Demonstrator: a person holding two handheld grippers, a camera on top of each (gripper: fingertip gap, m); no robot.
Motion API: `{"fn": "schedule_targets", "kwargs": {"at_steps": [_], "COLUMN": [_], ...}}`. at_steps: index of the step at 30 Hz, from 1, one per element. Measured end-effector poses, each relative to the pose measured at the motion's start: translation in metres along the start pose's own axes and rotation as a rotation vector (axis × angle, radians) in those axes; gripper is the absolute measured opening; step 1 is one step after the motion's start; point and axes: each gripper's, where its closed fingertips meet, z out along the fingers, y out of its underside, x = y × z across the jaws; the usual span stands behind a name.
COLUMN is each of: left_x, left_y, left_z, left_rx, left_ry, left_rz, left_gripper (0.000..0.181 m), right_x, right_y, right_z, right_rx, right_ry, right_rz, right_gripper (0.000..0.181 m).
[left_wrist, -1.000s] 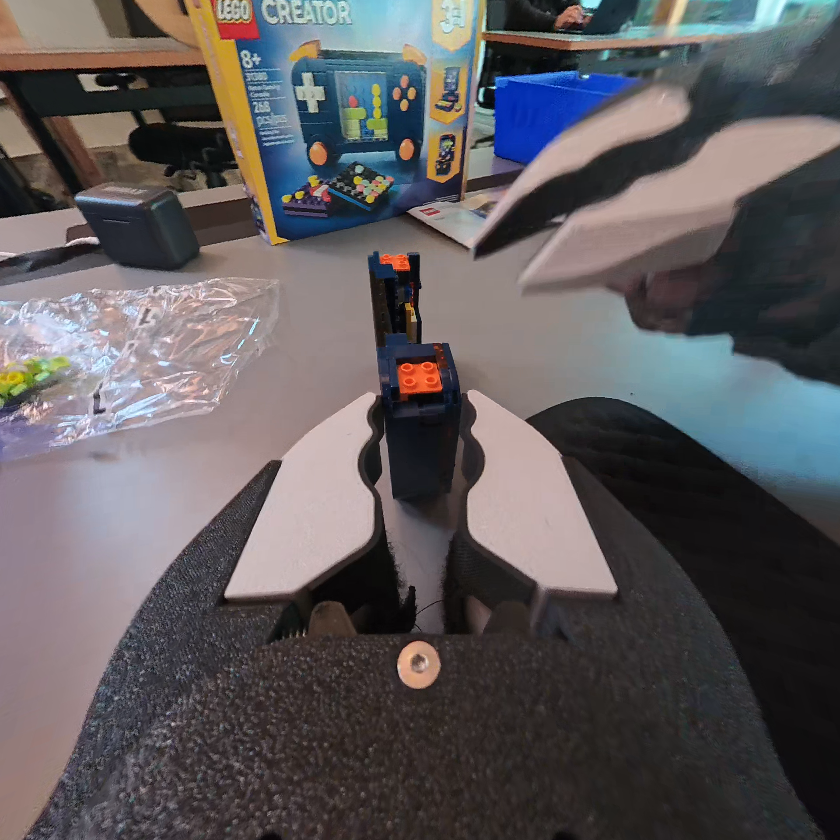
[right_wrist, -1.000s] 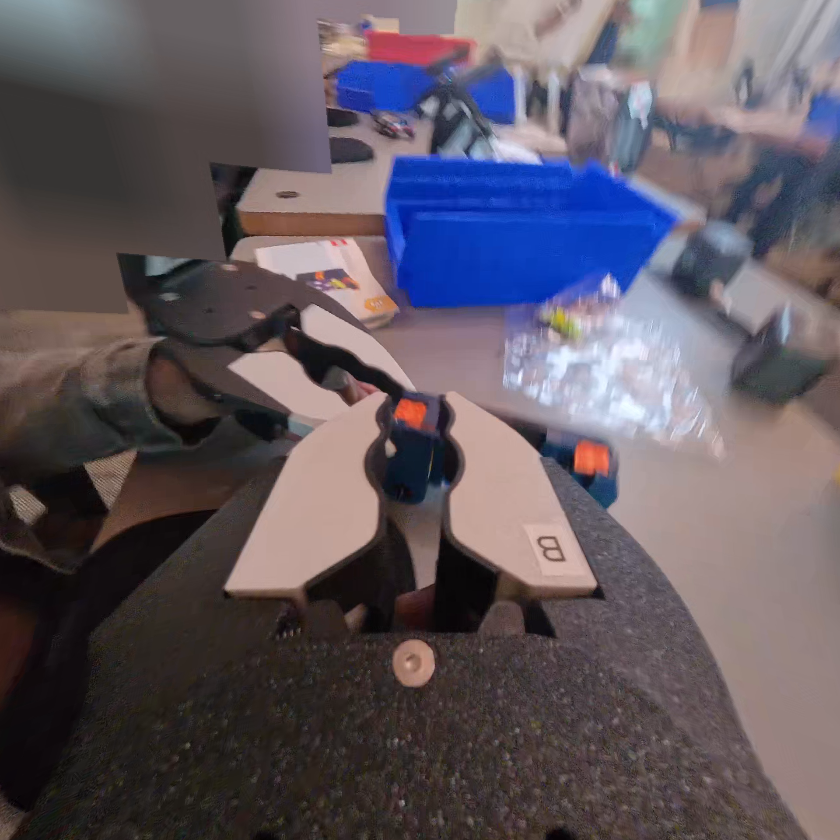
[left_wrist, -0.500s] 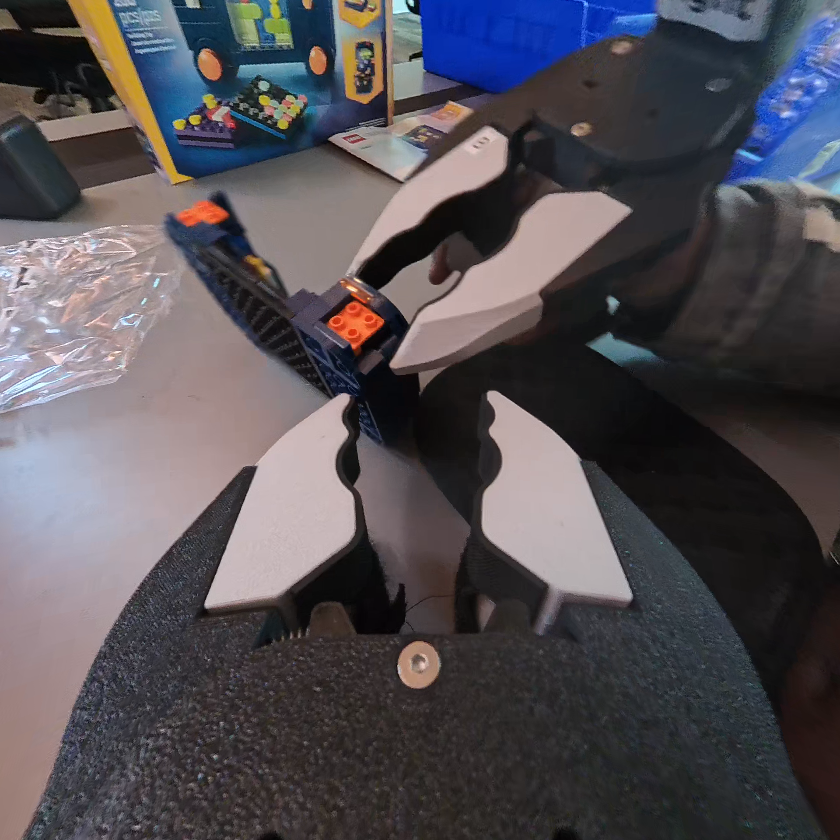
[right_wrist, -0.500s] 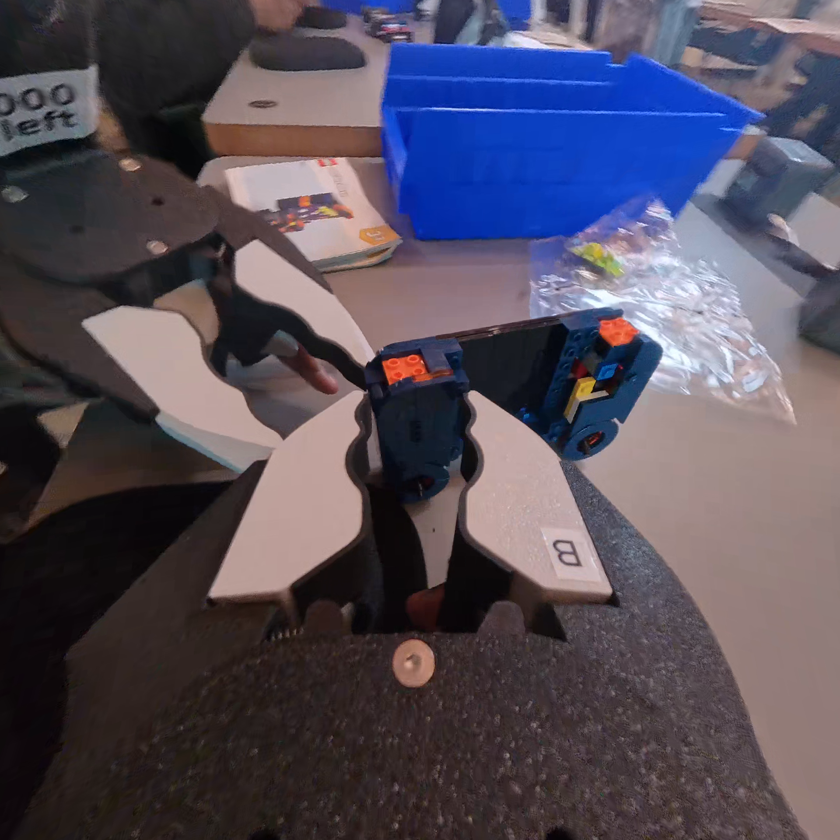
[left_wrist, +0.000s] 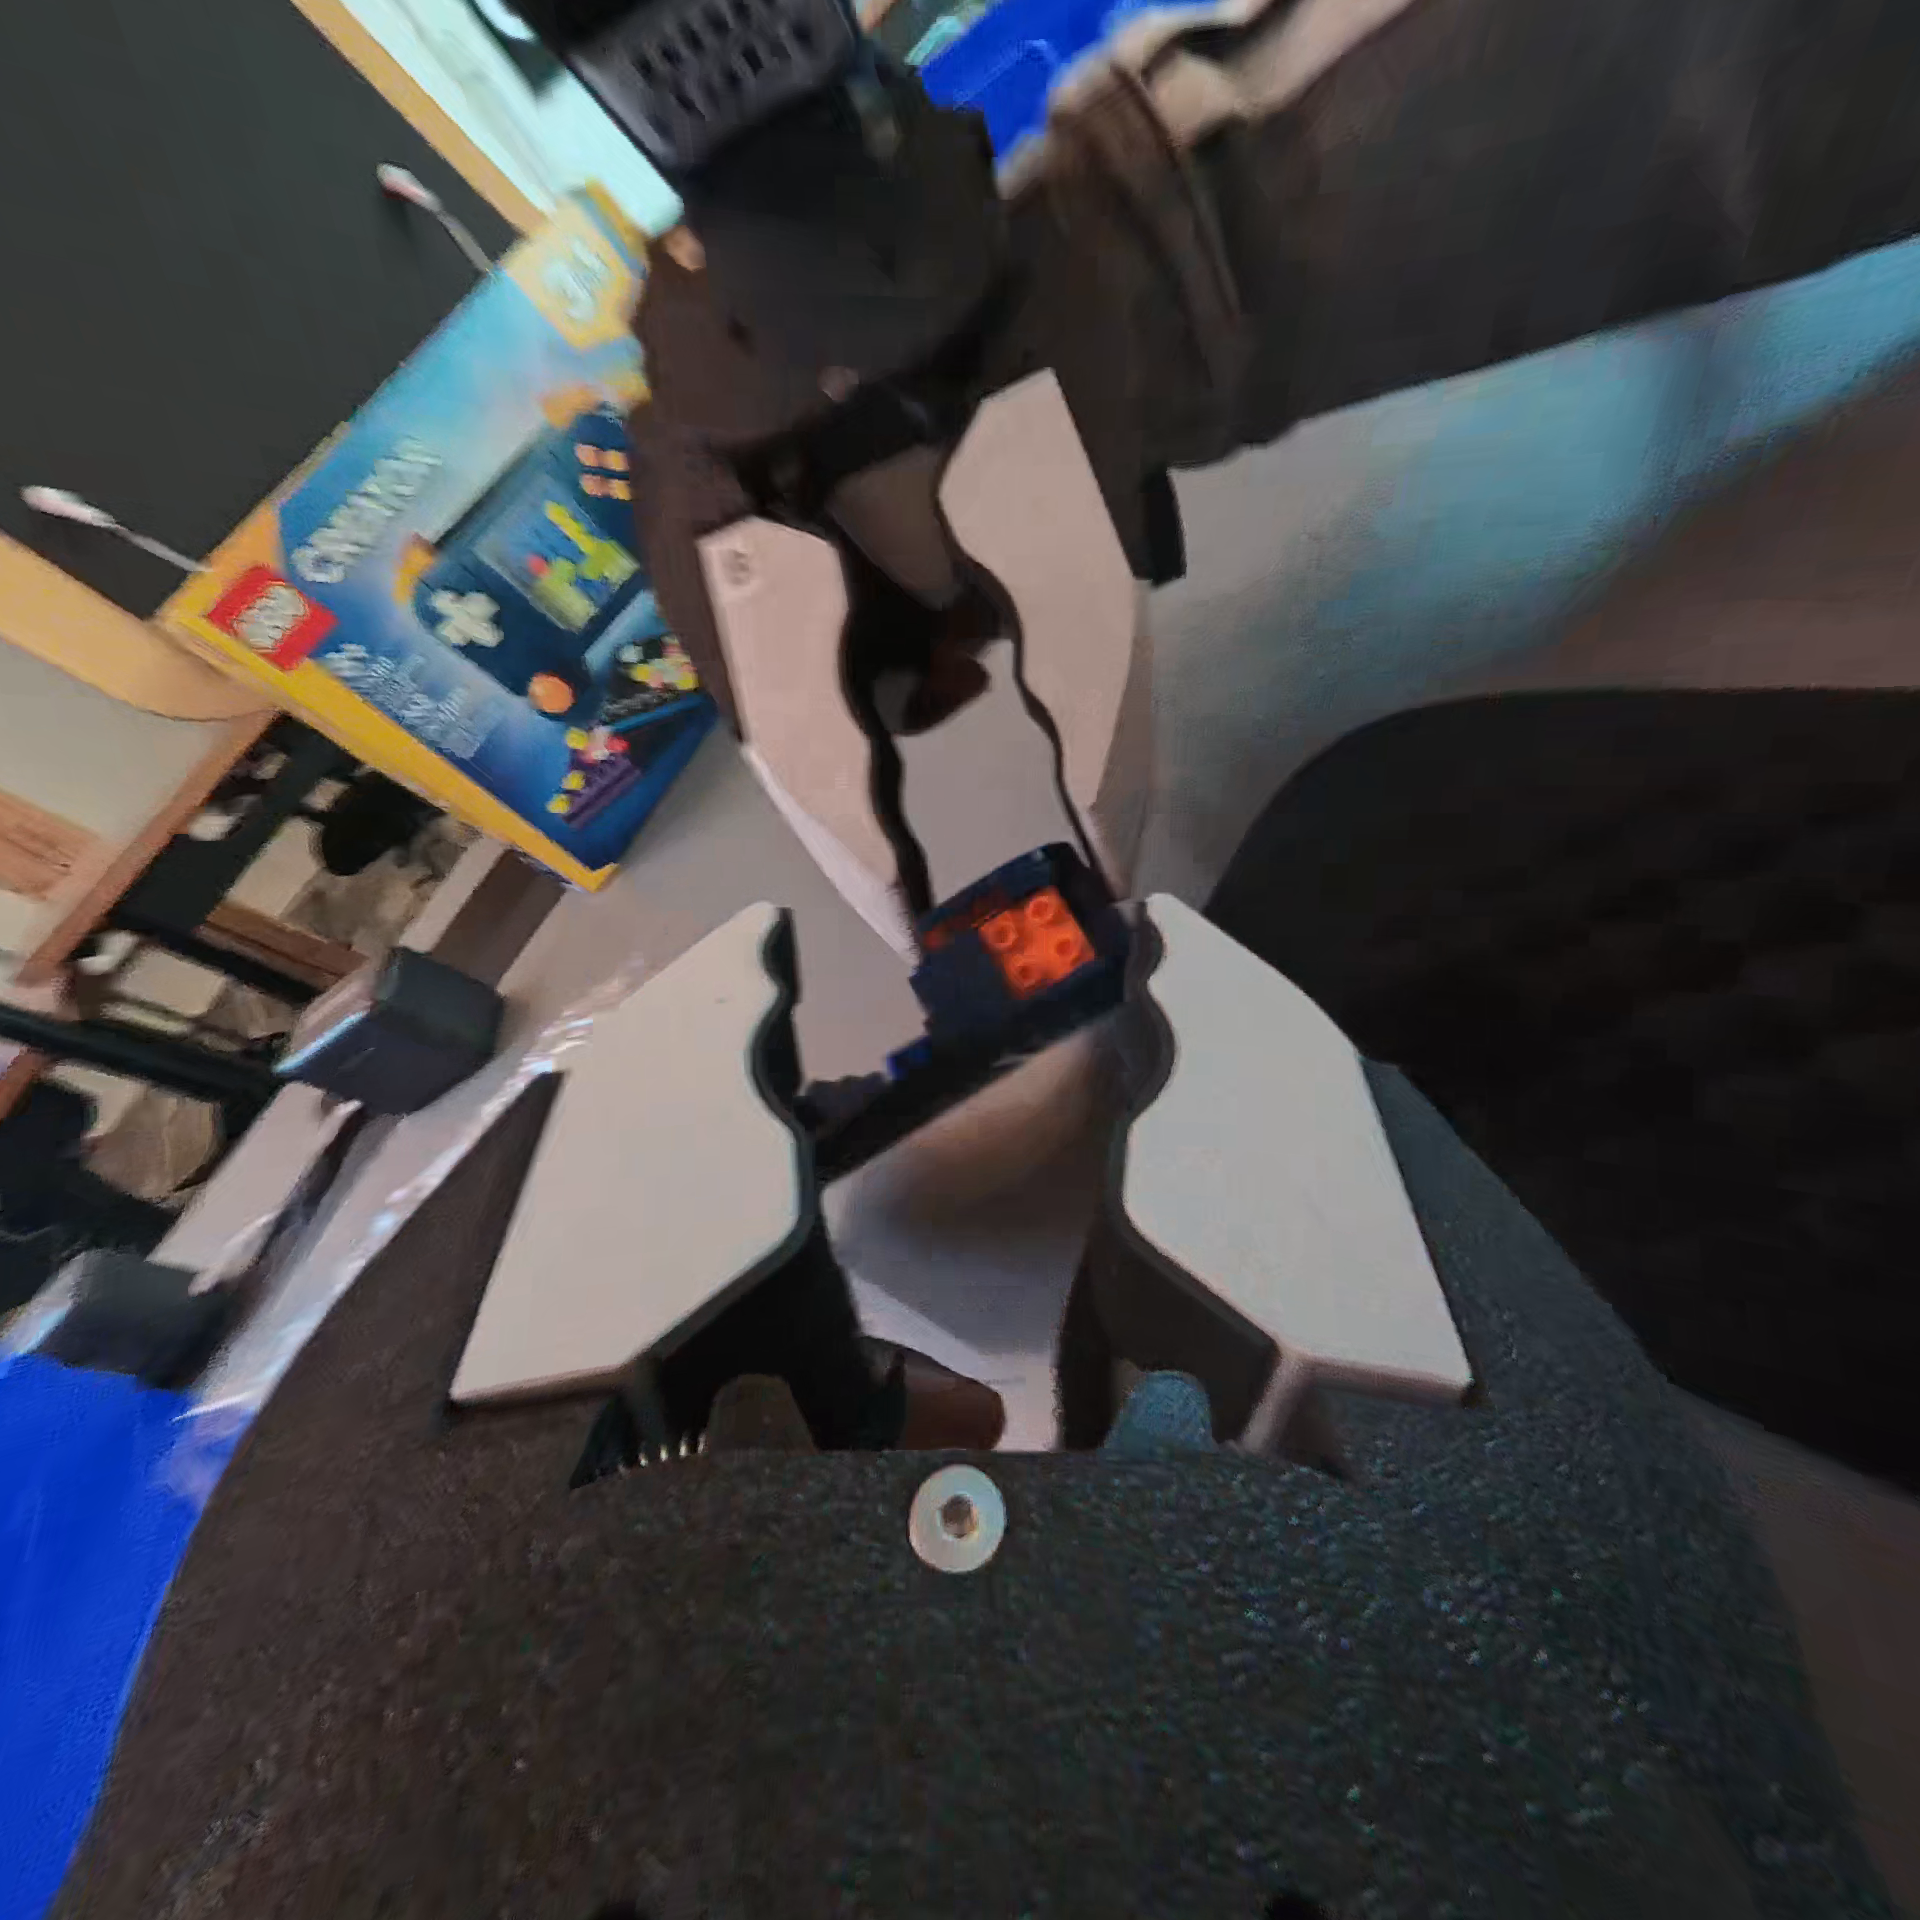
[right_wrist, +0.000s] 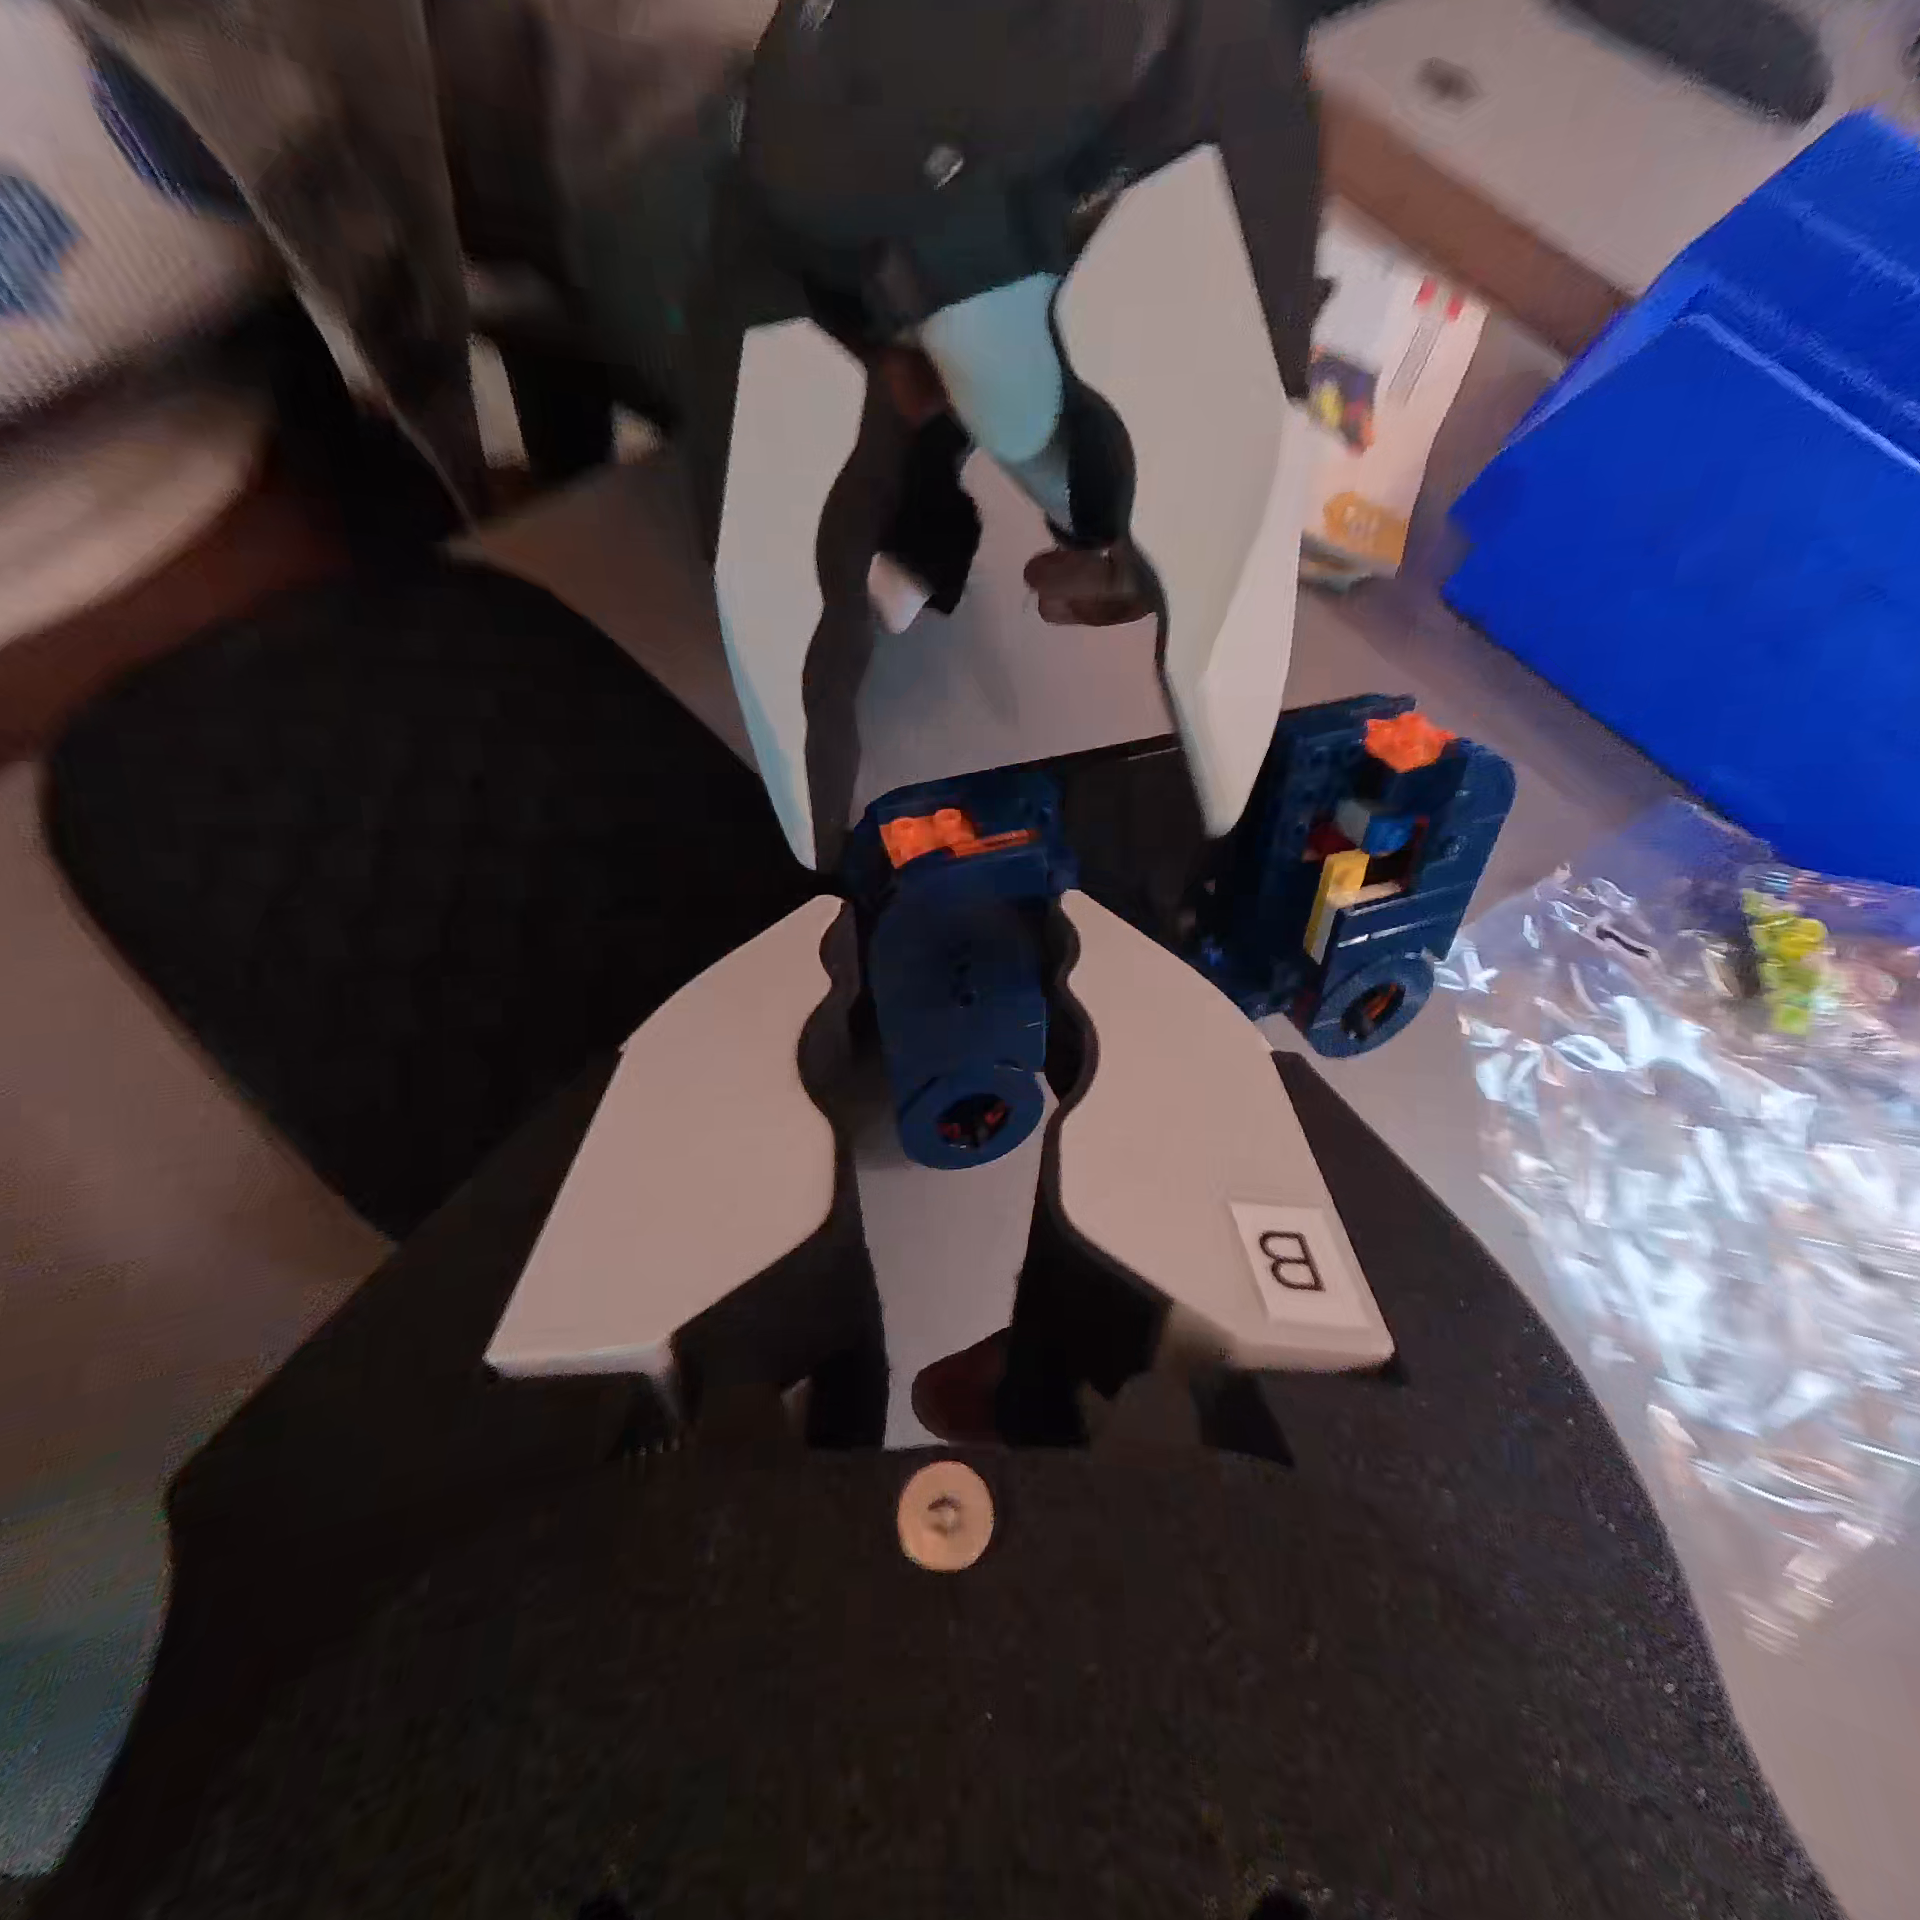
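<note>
A dark blue brick-built model (right_wrist: 956, 997) has two rounded handle ends with orange studs and a flat black panel between them. My right gripper (right_wrist: 956, 909) is shut on the near handle. The far handle (right_wrist: 1361, 904) is low over the grey table. My left gripper (right_wrist: 1008, 836) comes in from the opposite side, open, one fingertip on each side of the held handle. In the left wrist view my left gripper (left_wrist: 964, 912) is open and empty. The model's orange-studded end (left_wrist: 1023, 951) lies between its tips. The right gripper (left_wrist: 1003, 868) reaches down onto that end.
A black mat (right_wrist: 364, 883) lies beside the model. A clear plastic bag (right_wrist: 1662, 1122) with small bricks and a blue bin (right_wrist: 1714, 540) are at the right. A booklet (right_wrist: 1382, 416) lies behind. The set's box (left_wrist: 468, 644) and a dark grey block (left_wrist: 405, 1029) stand farther off. Both grippers' tips are close together, under 4 cm apart.
My left gripper let go of the model's handle, opened and swung round to face the right gripper. The right gripper kept its hold and turned the model.
</note>
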Motion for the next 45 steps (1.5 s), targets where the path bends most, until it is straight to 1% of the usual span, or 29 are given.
{"fn": "schedule_targets", "kwargs": {"at_steps": [1,2,3,5,6,7,8,9,11,12,14,18,19,20,21,23,24,26,28,29,30,32,33,34,36,37,39,42,45], "left_x": [0.009,0.015,0.020,0.033,0.037,0.038,0.037,0.038,0.053,0.053,0.053,0.054,0.053,0.051,0.053,0.063,0.068,0.073,0.076,0.078,0.081,0.084,0.084,0.085,0.087,0.088,0.088,0.090,0.091], "left_y": [0.004,0.008,0.011,0.015,0.017,0.018,0.020,0.022,0.022,0.022,0.021,0.013,0.009,0.005,0.001,0.003,0.008,0.008,0.001,-0.001,-0.001,-0.001,-0.001,-0.003,-0.005,-0.007,-0.007,-0.010,-0.010], "left_z": [0.001,0.003,0.004,0.007,0.009,0.011,0.012,0.013,0.015,0.016,0.016,0.012,0.009,0.005,0.002,-0.001,-0.001,-0.001,-0.001,0.000,0.000,0.000,0.000,-0.001,-0.002,-0.002,-0.002,-0.003,-0.004], "left_rx": [-0.017,-0.054,-0.079,-0.087,-0.088,-0.081,-0.080,-0.082,-0.065,-0.069,-0.063,-0.113,-0.117,-0.110,-0.094,-0.098,-0.117,-0.145,-0.124,-0.129,-0.142,-0.166,-0.170,-0.175,-0.187,-0.187,-0.200,-0.181,-0.186], "left_ry": [0.068,0.088,0.090,0.083,0.058,0.022,-0.005,0.007,0.136,0.160,0.197,0.172,0.151,0.119,0.110,0.107,0.080,0.017,-0.017,-0.029,-0.036,-0.059,-0.066,-0.067,-0.076,-0.083,-0.103,-0.101,-0.111], "left_rz": [-0.041,-0.120,-0.166,-0.146,-0.113,-0.072,-0.046,-0.037,-0.101,-0.127,-0.145,-0.243,-0.309,-0.402,-0.487,-0.554,-0.547,-0.493,-0.514,-0.515,-0.509,-0.483,-0.473,-0.463,-0.439,-0.426,-0.395,-0.428,-0.413], "left_gripper": [0.044,0.041,0.033,0.030,0.030,0.035,0.048,0.055,0.050,0.043,0.041,0.039,0.039,0.039,0.039,0.039,0.040,0.039,0.039,0.039,0.039,0.039,0.039,0.039,0.039,0.039,0.039,0.039,0.038], "right_x": [0.000,-0.003,-0.008,-0.019,-0.023,-0.023,-0.024,-0.027,-0.032,-0.036,-0.037,-0.038,-0.039,-0.040,-0.039,-0.038,-0.041,-0.044,-0.051,-0.053,-0.056,-0.059,-0.064,-0.066,-0.068,-0.067,-0.068,-0.069,-0.072], "right_y": [0.001,0.004,0.009,0.016,0.019,0.020,0.019,0.018,0.015,0.014,0.014,0.008,0.002,-0.005,-0.014,-0.033,-0.044,-0.058,-0.057,-0.052,-0.044,-0.025,-0.021,-0.015,-0.016,-0.017,-0.021,-0.025,-0.025], "right_z": [0.001,0.002,0.003,0.008,0.009,0.008,0.006,0.004,0.003,0.003,0.002,-0.004,-0.008,-0.013,-0.020,-0.034,-0.038,-0.038,-0.028,-0.022,-0.017,-0.012,-0.006,-0.004,-0.001,-0.001,-0.001,-0.002,-0.002], "right_rx": [-0.090,-0.170,-0.229,-0.265,-0.262,-0.242,-0.221,-0.219,-0.250,-0.268,-0.293,-0.202,-0.184,-0.163,-0.127,-0.008,0.081,0.231,0.297,0.297,0.258,0.131,0.068,-0.001,-0.050,-0.063,-0.049,-0.002,-0.031], "right_ry": [0.018,0.033,0.038,0.050,0.075,0.118,0.151,0.164,0.158,0.135,0.118,0.128,0.141,0.164,0.209,0.290,0.296,0.344,0.427,0.505,0.592,0.761,0.777,0.797,0.809,0.815,0.800,0.763,0.739], "right_rz": [-0.038,-0.075,-0.112,-0.142,-0.150,-0.176,-0.203,-0.230,-0.285,-0.303,-0.297,-0.257,-0.259,-0.251,-0.227,-0.108,-0.003,0.239,0.417,0.476,0.498,0.489,0.467,0.462,0.440,0.441,0.471,0.544,0.552], "right_gripper": [0.034,0.034,0.034,0.034,0.034,0.034,0.034,0.034,0.034,0.034,0.034,0.033,0.031,0.021,0.018,0.018,0.021,0.023,0.028,0.029,0.028,0.018,0.016,0.020,0.023,0.018,0.012,0.006,0.006]}}
